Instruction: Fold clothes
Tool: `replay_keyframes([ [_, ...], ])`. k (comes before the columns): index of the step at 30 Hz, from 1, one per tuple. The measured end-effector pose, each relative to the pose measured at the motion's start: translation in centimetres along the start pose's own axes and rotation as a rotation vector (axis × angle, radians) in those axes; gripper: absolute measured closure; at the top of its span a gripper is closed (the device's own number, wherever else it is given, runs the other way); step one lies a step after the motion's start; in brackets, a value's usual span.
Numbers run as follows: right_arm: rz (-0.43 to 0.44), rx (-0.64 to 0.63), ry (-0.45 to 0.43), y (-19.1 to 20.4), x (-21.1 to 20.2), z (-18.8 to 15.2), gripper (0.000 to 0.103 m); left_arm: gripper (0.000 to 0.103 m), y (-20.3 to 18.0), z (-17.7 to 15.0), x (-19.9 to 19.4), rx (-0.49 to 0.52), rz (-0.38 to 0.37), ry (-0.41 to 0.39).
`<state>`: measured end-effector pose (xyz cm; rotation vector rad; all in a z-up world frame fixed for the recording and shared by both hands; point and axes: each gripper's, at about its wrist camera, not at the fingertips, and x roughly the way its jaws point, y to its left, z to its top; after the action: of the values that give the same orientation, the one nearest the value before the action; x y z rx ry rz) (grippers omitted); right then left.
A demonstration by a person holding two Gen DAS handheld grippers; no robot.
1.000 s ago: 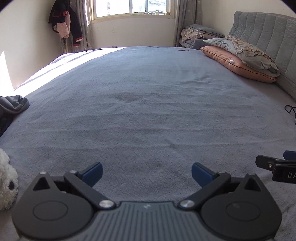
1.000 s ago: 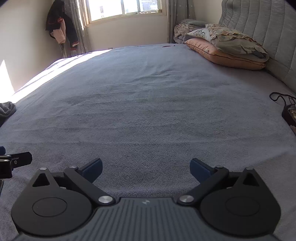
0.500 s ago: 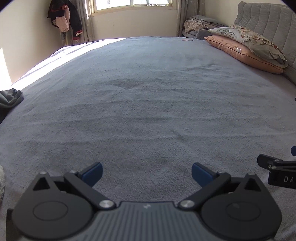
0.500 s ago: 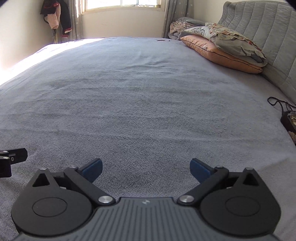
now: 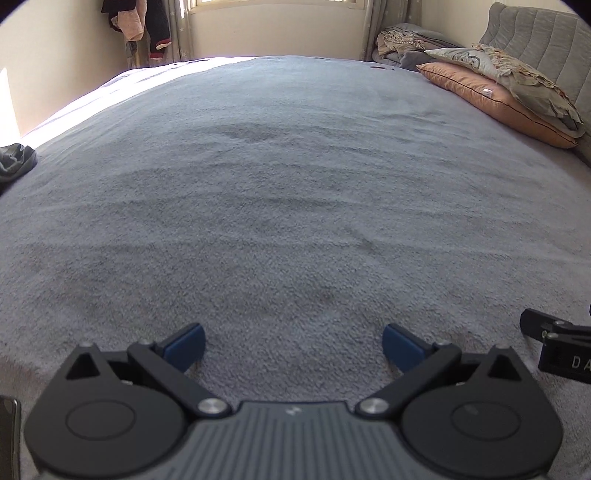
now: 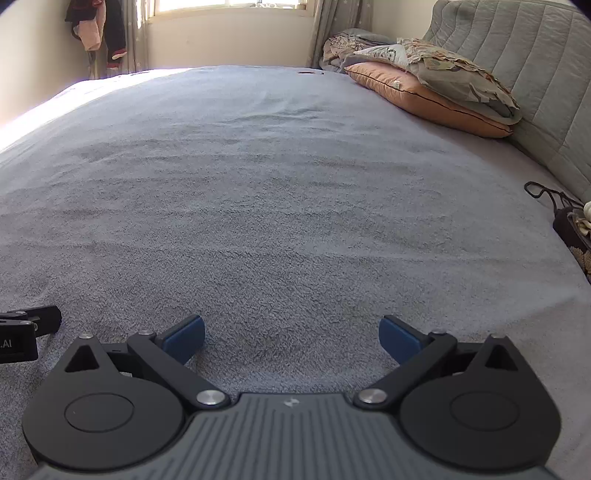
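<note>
A wide grey bed cover fills both views. A dark grey garment lies bunched at the bed's far left edge, well away from both grippers. My left gripper hangs low over the near part of the bed, open, with nothing between its blue pads. My right gripper is beside it on the right, also open and holding nothing. Each gripper's black tip shows at the edge of the other's view, the right gripper and the left gripper.
Pillows are stacked against the padded headboard on the right. Clothes hang in the far left corner by the window. A dark bag with a cord lies at the bed's right edge.
Both grippers have tilted down and moved forward low over the bed; the window has slid out of the top of view. The white fluffy object at the left is gone from view. Jaws stayed open.
</note>
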<state>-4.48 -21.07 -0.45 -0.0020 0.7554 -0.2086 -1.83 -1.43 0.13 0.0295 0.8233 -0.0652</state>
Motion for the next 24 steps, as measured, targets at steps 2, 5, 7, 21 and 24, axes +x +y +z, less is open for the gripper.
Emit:
replay_keyframes([
  [2, 0.004, 0.006, 0.005, 0.0, 0.0, 0.0, 0.0, 0.0, 0.0, 0.0, -0.1, -0.001, 0.0, -0.001],
  [5, 0.001, 0.002, 0.003, 0.1, -0.1, 0.0, 0.0, 0.0, 0.1, 0.0, 0.0, -0.008, -0.002, -0.002],
  [7, -0.003, 0.001, 0.002, 0.1, -0.2, 0.0, 0.0, 0.0, 0.1, 0.0, 0.0, -0.007, -0.003, -0.006],
  [21, 0.015, 0.044, -0.046, 0.0, 0.9, -1.3, 0.0, 0.0, 0.3, -0.8, 0.7, -0.008, -0.019, -0.109],
  [24, 0.018, 0.04, -0.087, 0.2, 1.2, -1.8, 0.0, 0.0, 0.3, -1.1, 0.8, -0.02, -0.02, -0.133],
])
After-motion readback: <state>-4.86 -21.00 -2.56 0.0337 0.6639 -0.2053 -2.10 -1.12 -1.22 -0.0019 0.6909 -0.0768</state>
